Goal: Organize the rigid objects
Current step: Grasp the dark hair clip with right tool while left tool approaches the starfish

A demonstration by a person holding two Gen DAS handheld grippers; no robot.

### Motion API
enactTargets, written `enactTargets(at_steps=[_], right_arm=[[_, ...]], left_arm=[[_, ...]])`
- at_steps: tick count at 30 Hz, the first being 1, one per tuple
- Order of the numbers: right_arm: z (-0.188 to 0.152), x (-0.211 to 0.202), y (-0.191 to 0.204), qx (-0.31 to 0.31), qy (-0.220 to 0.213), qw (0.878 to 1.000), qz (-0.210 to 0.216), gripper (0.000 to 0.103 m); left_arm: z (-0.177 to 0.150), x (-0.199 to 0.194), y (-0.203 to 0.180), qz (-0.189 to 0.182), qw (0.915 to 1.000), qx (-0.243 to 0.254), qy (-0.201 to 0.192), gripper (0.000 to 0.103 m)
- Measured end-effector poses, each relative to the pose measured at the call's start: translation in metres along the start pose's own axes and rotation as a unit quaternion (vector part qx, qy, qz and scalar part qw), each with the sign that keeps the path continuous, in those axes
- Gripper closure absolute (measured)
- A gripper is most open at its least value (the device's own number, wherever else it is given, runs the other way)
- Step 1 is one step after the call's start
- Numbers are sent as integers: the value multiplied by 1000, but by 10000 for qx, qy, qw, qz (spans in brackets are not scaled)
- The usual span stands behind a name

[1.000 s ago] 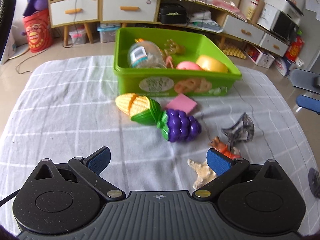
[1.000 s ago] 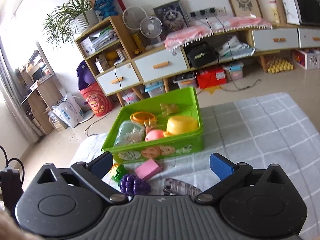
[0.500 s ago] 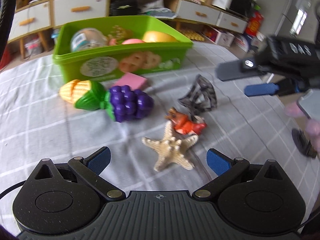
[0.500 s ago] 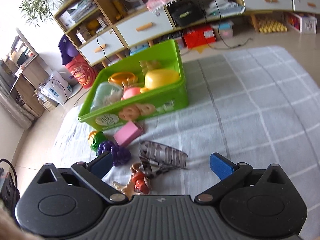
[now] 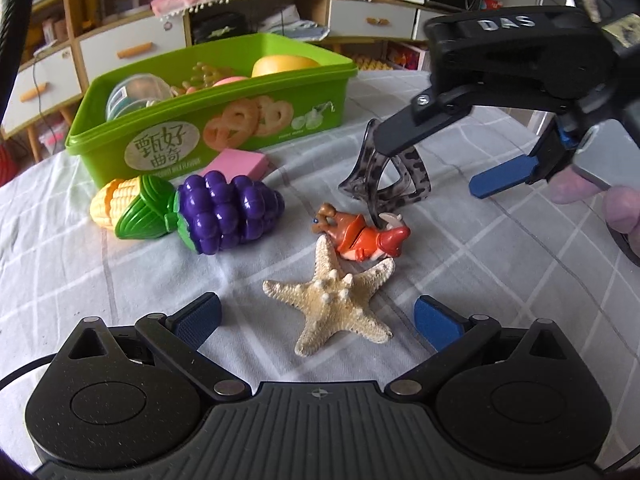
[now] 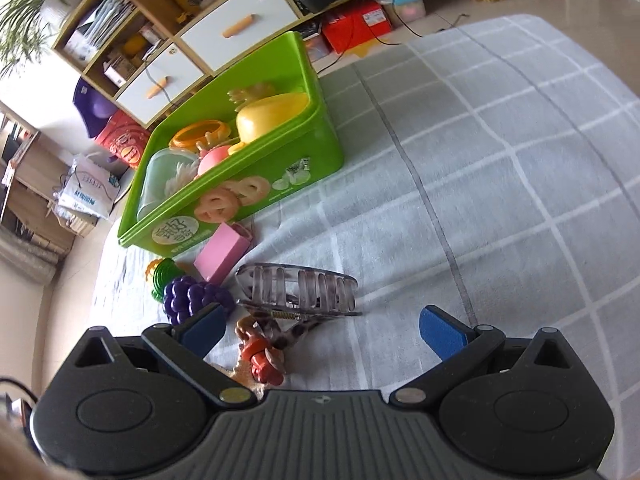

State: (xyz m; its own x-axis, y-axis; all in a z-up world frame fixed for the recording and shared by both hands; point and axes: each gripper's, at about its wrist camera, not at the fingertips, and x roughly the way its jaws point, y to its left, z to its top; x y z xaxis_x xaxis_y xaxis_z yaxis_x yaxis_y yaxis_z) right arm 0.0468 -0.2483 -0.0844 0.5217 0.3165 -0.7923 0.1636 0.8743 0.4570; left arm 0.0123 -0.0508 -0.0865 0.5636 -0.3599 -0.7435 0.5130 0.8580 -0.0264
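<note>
Left gripper (image 5: 316, 316) hangs spread wide above a starfish (image 5: 334, 300) on the checked surface (image 5: 480, 280); toy grapes (image 5: 228, 212) lie before the green bin (image 5: 208, 120). Right gripper (image 6: 320, 330), also spread and empty, hovers just over a hair claw (image 6: 296, 290) beside a pink block (image 6: 222, 254).

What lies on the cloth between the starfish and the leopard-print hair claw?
The small orange-red lobster toy, touching the starfish and apparently reaching the hair claw. The left wrist view shows it best.
</note>
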Motion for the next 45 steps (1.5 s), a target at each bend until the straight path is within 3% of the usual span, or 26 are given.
enactTargets(at_steps=[9, 14, 21, 30, 38, 45], right_arm=[[0, 11, 2, 341, 45, 9994, -43, 23], [-1, 12, 5, 428, -16, 9990, -138, 23], [2, 12, 3, 728, -42, 9971, -196, 23], [2, 10, 1, 893, -32, 9959, -101, 35], [1, 11, 3, 932, 43, 9956, 81, 53], [1, 12, 4, 912, 57, 9958, 103, 56]], left_arm=[[-1, -1, 0, -33, 9998, 36, -198, 2], [7, 1, 1, -58, 10000, 58, 35, 2], [11, -1, -4, -153, 9998, 152, 36, 14], [16, -3, -4, -154, 9998, 56, 69, 30], [18, -3, -4, -143, 9998, 87, 134, 30], [19, -2, -4, -136, 9997, 86, 166, 31]])
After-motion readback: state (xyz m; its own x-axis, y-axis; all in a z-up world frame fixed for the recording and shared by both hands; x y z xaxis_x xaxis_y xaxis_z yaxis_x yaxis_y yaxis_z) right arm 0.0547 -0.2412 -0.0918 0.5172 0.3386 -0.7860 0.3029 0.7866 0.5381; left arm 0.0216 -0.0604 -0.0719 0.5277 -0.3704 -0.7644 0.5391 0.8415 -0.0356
